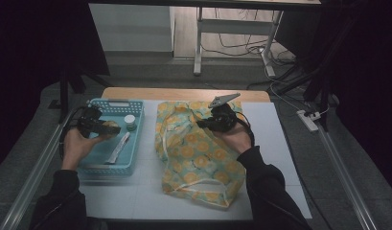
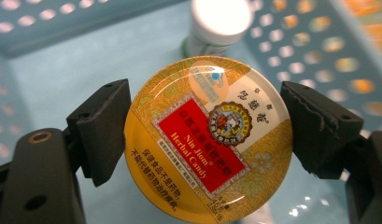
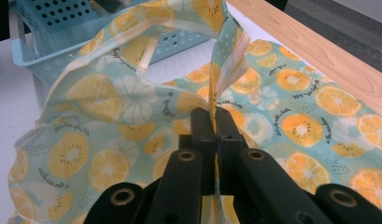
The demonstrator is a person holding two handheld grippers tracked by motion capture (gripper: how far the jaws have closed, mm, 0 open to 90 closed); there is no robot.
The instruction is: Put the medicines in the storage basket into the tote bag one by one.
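Left gripper view has your left gripper (image 2: 207, 140) with jaws clamped on the round candy tin (image 2: 207, 140) above the blue basket (image 1: 136, 139), while farther right your right gripper (image 3: 215, 135) pinches the fruit-print bag (image 3: 109, 112) rim, mouth facing the basket.

The left gripper (image 1: 105, 128) squeezes a round tin (image 2: 207, 140). The right gripper (image 1: 203, 123) pinches the cloth bag (image 3: 132, 116) tight.
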